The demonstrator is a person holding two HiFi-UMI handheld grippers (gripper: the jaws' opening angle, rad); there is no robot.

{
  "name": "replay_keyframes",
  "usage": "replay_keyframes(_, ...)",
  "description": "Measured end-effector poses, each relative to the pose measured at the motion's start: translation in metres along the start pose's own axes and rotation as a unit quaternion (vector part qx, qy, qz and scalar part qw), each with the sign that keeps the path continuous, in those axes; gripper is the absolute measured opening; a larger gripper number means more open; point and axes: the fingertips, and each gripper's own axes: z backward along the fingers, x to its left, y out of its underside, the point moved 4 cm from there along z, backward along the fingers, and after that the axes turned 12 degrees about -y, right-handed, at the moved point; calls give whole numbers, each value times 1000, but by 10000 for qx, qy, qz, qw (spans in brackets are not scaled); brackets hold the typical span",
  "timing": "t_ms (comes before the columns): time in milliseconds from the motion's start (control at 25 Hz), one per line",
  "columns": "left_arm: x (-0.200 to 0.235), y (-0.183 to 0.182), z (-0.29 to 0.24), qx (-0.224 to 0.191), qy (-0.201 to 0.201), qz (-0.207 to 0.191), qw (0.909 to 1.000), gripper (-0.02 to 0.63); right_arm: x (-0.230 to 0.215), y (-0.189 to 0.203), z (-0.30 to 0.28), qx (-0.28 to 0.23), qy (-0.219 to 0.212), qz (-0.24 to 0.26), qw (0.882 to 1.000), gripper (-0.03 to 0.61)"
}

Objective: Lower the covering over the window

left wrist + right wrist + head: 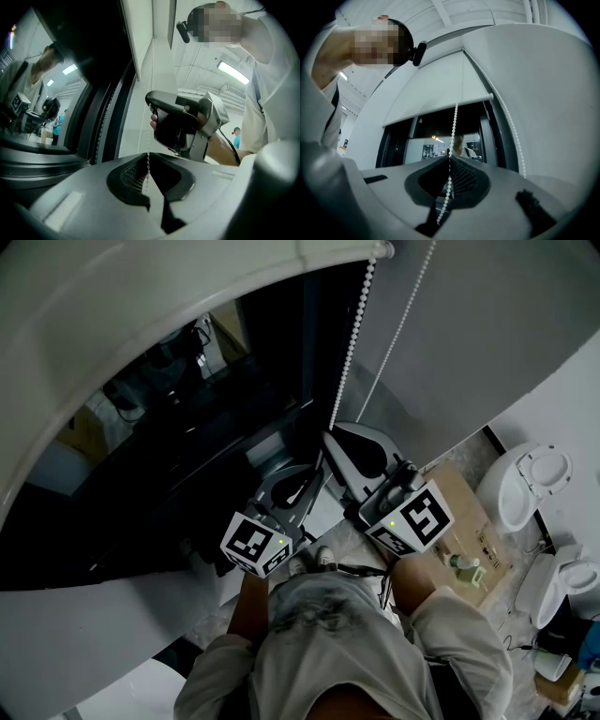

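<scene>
A white roller blind point(141, 324) hangs partly down over the dark window point(187, 437); its lower edge point(440, 110) shows in the right gripper view. A white bead chain point(349, 348) drops from the blind's right end, with a second strand point(401, 324) beside it. My right gripper point(330, 439) is shut on the chain, whose beads point(453, 126) run down between its closed jaws point(450, 159). Just below it, my left gripper point(314, 472) is shut on the same chain point(148, 161). The right gripper point(173, 122) also appears above in the left gripper view.
A grey wall point(487, 324) stands right of the window. Down on the floor at the right are a cardboard box point(469, 512) with a small bottle point(464, 566) and white fixtures point(534, 479). The person's body fills the bottom of the head view.
</scene>
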Motion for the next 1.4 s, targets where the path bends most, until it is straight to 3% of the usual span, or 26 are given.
replay_keyframes(360, 3, -25, 9, -339, -51, 58, 9994, 32, -3, 4, 8, 50, 53, 24, 10000, 17)
replay_keyframes(760, 6, -55, 15, -647, -149, -95, 9977, 35, 6, 57, 20, 779, 80, -329, 9964, 17)
replay_keyframes(1160, 2, -82, -6, -864, -56, -356, 9956, 81, 12, 89, 21, 1113, 62, -504, 9925, 17)
replay_keyframes(1400, 0, -92, -16, -993, -56, -406, 9942, 87, 18, 97, 22, 1039, 34, -656, 9924, 17)
